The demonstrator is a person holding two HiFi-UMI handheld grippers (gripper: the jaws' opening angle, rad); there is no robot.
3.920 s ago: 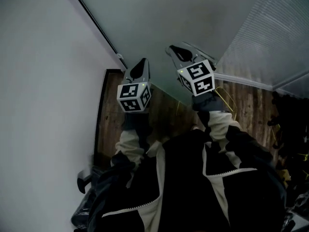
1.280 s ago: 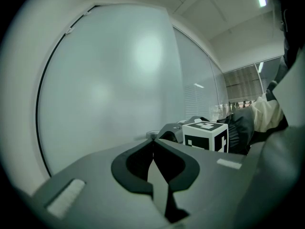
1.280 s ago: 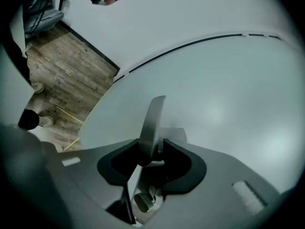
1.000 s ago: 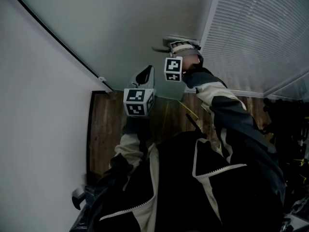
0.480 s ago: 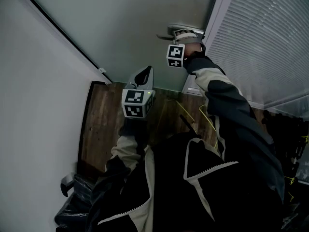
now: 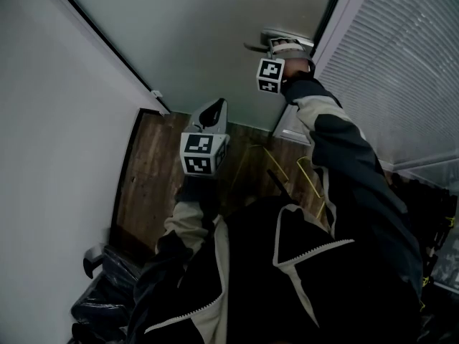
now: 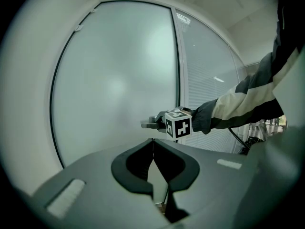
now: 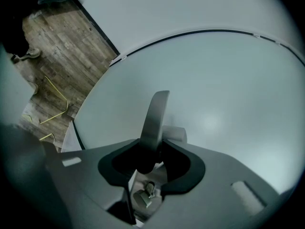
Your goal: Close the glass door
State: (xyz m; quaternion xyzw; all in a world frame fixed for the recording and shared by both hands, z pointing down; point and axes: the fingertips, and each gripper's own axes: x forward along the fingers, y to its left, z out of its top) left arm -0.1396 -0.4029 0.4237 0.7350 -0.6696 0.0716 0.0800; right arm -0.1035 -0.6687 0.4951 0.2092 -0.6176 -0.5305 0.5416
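The frosted glass door (image 6: 215, 34) fills the upper head view and most of the left gripper view (image 7: 114, 80). Its metal lever handle (image 6: 252, 47) sits near the door's right edge. My right gripper (image 6: 280, 46) is shut on that handle, arm stretched out. In the right gripper view the lever (image 8: 155, 113) runs up between the pads of the right gripper (image 8: 151, 151). My left gripper (image 6: 214, 110) hangs in front of my body, off the door, shut with nothing in it. Its tips (image 7: 152, 144) meet, and the right gripper (image 7: 159, 123) shows beyond them.
A panel with closed blinds (image 6: 401, 70) stands right of the door past a pale frame post (image 6: 326, 27). A white wall (image 6: 50, 156) runs along the left. Yellow cables (image 6: 308, 174) lie on the wooden floor (image 6: 150, 178). A dark bundle (image 6: 107, 292) sits bottom left.
The right gripper has travelled up and to the right with the handle, and the door's edge has come closer to the frame post. The left gripper has stayed about where it was.
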